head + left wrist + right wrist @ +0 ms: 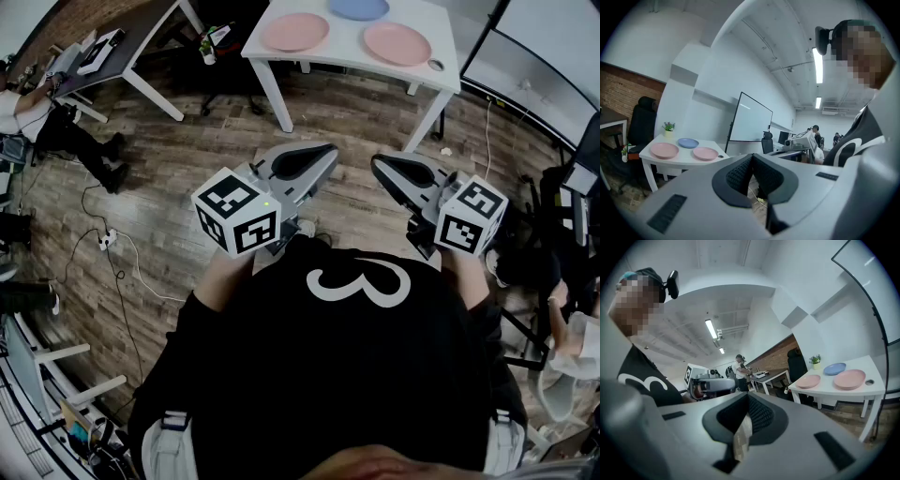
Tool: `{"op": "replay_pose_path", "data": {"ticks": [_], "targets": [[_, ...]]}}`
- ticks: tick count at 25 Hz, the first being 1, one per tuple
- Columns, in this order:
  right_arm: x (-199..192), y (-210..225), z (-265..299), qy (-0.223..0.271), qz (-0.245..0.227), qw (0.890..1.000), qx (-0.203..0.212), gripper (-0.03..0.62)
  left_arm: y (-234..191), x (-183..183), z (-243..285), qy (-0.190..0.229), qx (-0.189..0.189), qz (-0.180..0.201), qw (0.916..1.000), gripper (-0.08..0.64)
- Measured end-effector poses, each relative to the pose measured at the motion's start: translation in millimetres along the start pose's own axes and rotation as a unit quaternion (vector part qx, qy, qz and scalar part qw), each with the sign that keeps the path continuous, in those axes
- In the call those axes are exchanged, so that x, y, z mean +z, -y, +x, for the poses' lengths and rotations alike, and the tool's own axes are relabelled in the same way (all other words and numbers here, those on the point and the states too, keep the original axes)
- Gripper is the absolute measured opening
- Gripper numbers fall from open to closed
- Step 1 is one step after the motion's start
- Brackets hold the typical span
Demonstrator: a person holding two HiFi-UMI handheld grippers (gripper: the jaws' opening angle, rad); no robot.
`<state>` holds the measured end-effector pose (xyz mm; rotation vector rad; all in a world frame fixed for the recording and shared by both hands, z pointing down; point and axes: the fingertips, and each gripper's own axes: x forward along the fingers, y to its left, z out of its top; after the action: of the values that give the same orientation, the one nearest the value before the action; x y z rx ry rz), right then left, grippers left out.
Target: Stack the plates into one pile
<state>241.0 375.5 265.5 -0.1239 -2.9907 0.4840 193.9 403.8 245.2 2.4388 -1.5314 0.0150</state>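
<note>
Claws come first, two of them, held side by side just ahead of the person's black shirt (361,375). The left claw (317,157) and the right claw (386,173) both point forward over the wooden floor (187,141). Each carries one marker cube at its rear, one on the left (237,211) and one on the right (472,217), so there are two cubes in all.

In the left gripper view the left claw (752,159) has its two dark ribbed pads pressed together at the tips, with nothing pinched between them. In the right gripper view the right claw (746,399) is likewise pressed together and empty.

Well ahead of both claws, and apart from them, stands one white desk (347,54). It carries three plates, none stacked on another. Two are pink and one is blue.

- The left pink plate (295,31) lies ahead of the left claw.
- The right pink plate (397,42) lies ahead of the right claw.
- The blue plate (359,7) lies between them and farther back.

One small dark round spot (436,65) sits just beside the right pink plate. One small potted plant (669,127) stands at the desk's far corner.

Beyond the desk, one whiteboard (750,117) stands against the wall. Far off to the left of the left claw is one dark table (112,52).
</note>
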Motion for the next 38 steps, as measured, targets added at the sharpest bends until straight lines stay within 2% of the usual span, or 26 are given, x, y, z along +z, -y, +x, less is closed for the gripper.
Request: {"op": "replay_pose_path", "data": {"ticks": [7, 12, 18, 22, 34, 38], "targets": [[3.0, -5.0, -3.4, 0.000, -0.006, 1.000, 0.002, 0.023, 8.8, 1.6, 2.1, -0.005, -0.006, 0.011, 0.9999, 0.017], [-1.7, 1.0, -3.5, 0.000, 0.002, 1.000, -0.007, 0.023, 8.9, -1.5, 9.9, -0.008, -0.013, 0.005, 0.9999, 0.017], [-7.6, 12.3, -6.1, 0.018, 0.044, 0.999, -0.018, 0.025, 10.8, -11.2, 13.8, -0.019, -0.018, 0.002, 0.9997, 0.017], [-2.6, 17.6, -7.6, 0.025, 0.049, 0.998, -0.026, 0.025, 10.1, -7.9, 15.0, -0.018, -0.021, 0.003, 0.9996, 0.017], [5.6, 43.2, 11.4, 0.012, 0.049, 0.998, -0.037, 0.025, -18.4, -1.9, 30.3, -0.019, -0.031, -0.007, 0.9993, 0.015], [9.6, 57.2, 23.2, 0.007, 0.050, 0.998, -0.042, 0.025, -37.8, 4.5, 39.0, -0.009, -0.043, -0.026, 0.9987, 0.015]]}}
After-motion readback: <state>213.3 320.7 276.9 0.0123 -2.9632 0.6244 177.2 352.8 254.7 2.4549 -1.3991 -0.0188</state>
